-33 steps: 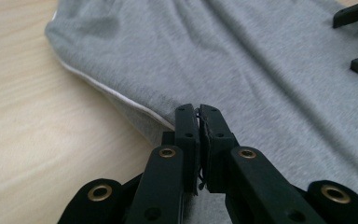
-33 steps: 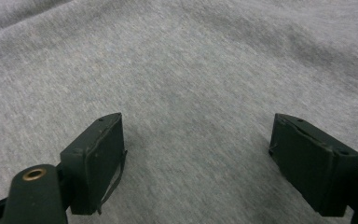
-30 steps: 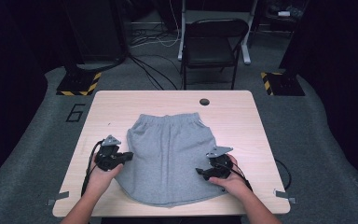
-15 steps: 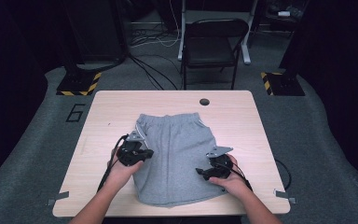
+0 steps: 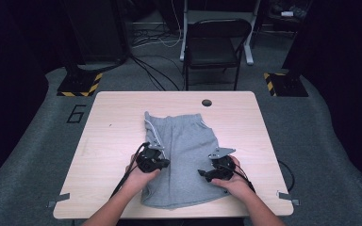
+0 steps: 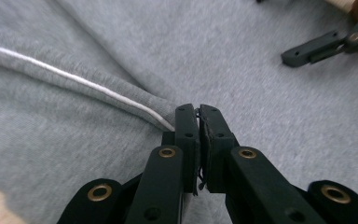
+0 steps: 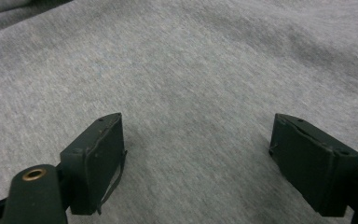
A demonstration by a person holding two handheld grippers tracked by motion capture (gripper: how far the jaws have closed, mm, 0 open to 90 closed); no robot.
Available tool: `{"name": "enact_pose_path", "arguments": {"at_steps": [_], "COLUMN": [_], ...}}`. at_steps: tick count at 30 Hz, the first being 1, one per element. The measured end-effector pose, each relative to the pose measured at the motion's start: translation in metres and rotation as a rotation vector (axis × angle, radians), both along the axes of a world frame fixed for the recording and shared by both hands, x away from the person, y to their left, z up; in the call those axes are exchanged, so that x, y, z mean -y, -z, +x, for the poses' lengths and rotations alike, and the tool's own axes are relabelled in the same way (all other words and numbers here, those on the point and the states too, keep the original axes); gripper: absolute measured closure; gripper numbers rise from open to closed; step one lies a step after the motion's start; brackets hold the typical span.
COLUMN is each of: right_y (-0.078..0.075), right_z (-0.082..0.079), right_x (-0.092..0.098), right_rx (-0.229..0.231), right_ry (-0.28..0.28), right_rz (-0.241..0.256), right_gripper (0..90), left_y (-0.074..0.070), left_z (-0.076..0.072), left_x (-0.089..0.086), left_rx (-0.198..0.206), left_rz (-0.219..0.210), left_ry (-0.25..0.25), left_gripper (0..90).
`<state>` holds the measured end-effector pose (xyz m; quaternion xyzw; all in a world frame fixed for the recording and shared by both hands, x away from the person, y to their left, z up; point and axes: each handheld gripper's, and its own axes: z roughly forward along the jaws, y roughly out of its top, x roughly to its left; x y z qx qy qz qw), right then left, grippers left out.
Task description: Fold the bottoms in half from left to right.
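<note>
Grey shorts (image 5: 188,141) lie flat on the wooden table (image 5: 113,141), waistband at the far end. Their left side is folded over toward the middle, with a white side stripe (image 6: 74,79) showing along the fold. My left gripper (image 5: 166,163) is shut on that folded edge of the shorts (image 6: 74,154), its jaws (image 6: 198,112) pressed together on the fabric. My right gripper (image 5: 201,173) rests on the lower right part of the shorts (image 7: 191,60), jaws (image 7: 198,126) wide open with bare cloth between them. It also appears in the left gripper view (image 6: 314,46).
A round cable hole (image 5: 206,102) sits near the table's far edge. Behind the table stands a black folding chair (image 5: 214,47), with cables on the floor and a painted "6" (image 5: 77,114) at the left. Bare wood flanks the shorts on both sides.
My left gripper has moved right across the table, carrying the shorts' left edge over toward the middle. The right gripper has stayed in place, open.
</note>
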<state>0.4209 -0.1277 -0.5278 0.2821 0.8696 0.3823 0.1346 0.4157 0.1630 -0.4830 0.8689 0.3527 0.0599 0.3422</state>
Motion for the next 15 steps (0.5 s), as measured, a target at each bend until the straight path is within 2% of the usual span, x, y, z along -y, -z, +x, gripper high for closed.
{"name": "enact_pose_path", "arguments": {"at_steps": [3, 5, 6, 8, 9, 10, 11, 15], "right_y": [0.0, 0.0, 0.0, 0.0, 0.0, 0.0, 0.0, 0.0], "right_z": [0.0, 0.0, 0.0, 0.0, 0.0, 0.0, 0.0, 0.0], "right_x": [0.0, 0.0, 0.0, 0.0, 0.0, 0.0, 0.0, 0.0], "right_rx": [0.001, 0.001, 0.001, 0.001, 0.002, 0.002, 0.002, 0.001], "right_ry": [0.001, 0.001, 0.001, 0.0, 0.001, 0.001, 0.001, 0.0], "right_rz": [0.0, -0.001, -0.001, -0.001, 0.0, 0.0, -0.001, -0.003], "right_gripper": [17.1, 17.0, 17.0, 17.0, 17.0, 17.0, 17.0, 17.0], "left_y": [0.007, 0.007, 0.006, 0.0, -0.003, -0.007, -0.012, -0.015], "left_z": [0.001, 0.0, -0.001, -0.004, -0.005, -0.007, -0.011, -0.014], "left_x": [0.003, 0.003, 0.002, -0.002, -0.005, -0.009, -0.017, -0.031], "left_rx": [-0.025, -0.019, -0.021, -0.012, -0.004, 0.006, 0.029, 0.06], "left_rz": [-0.006, -0.006, -0.005, -0.032, -0.044, -0.059, -0.07, -0.06], "left_ry": [0.0, 0.003, 0.005, 0.001, 0.002, -0.005, -0.024, -0.057], "left_gripper": [81.2, 75.1, 75.1, 71.8, 67.5, 67.5, 63.2, 54.7]}}
